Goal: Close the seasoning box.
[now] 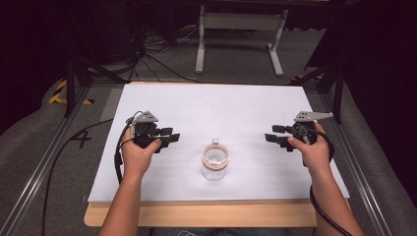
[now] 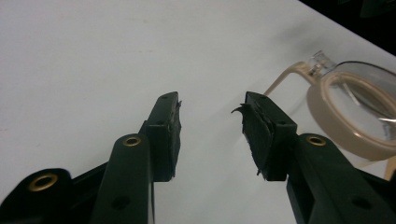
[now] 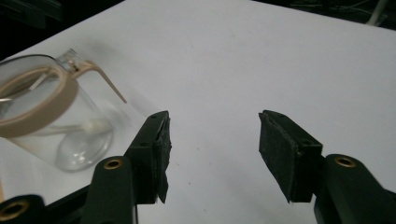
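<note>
Clear jar (image 1: 215,162) stands on the white table (image 1: 221,108) between left tool (image 1: 169,138) and right tool (image 1: 272,135), both wide, empty.

The white table surface (image 1: 206,113) is evenly lit from above; surroundings are left dark. Soft blur is seen nearest each gripper's camera.

One marking is legible: a dark numeral "4" (image 1: 81,139) painted on the grey floor (image 1: 44,147), left of the tabletop (image 1: 162,187), in the high view. No other text, label or brand can be read.
</note>
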`<state>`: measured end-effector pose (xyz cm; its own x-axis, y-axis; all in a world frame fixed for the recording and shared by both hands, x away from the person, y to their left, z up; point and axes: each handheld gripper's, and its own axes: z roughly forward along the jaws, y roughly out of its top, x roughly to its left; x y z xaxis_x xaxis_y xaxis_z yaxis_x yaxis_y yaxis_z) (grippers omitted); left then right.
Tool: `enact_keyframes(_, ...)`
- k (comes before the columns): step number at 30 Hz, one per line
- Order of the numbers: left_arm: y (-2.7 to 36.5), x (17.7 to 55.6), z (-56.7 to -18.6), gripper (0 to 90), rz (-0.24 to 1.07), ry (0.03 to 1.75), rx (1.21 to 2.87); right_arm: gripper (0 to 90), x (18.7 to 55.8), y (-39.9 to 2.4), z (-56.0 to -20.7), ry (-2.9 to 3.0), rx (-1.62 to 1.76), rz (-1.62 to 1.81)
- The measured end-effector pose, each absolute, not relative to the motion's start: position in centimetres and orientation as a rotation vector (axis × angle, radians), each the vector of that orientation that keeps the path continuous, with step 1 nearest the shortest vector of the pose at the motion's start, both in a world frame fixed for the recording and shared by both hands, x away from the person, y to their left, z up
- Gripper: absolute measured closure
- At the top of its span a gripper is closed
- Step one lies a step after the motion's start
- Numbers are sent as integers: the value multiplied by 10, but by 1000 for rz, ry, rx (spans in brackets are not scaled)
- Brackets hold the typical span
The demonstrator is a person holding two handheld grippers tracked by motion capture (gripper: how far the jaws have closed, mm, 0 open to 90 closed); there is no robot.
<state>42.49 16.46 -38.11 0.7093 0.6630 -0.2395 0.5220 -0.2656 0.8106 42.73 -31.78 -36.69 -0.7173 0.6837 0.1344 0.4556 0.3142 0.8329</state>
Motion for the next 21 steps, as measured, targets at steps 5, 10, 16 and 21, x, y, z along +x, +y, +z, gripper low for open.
enact_keyframes(5, 165, 430, -389, 550, 191, 922, 1945, 427, 437, -331, -386, 2344, 1102, 1281)
enact_keyframes(10, 167, 435, -398, 528, 222, 959, 1978, 418, 444, -342, -402, 2344, 1144, 1244)
enact_keyframes(16, 172, 442, -410, 508, 230, 990, 2017, 402, 450, -349, -418, 2346, 1158, 1213)
enact_keyframes(21, 174, 444, -417, 498, 213, 1011, 2019, 394, 453, -354, -432, 2351, 1175, 1173)
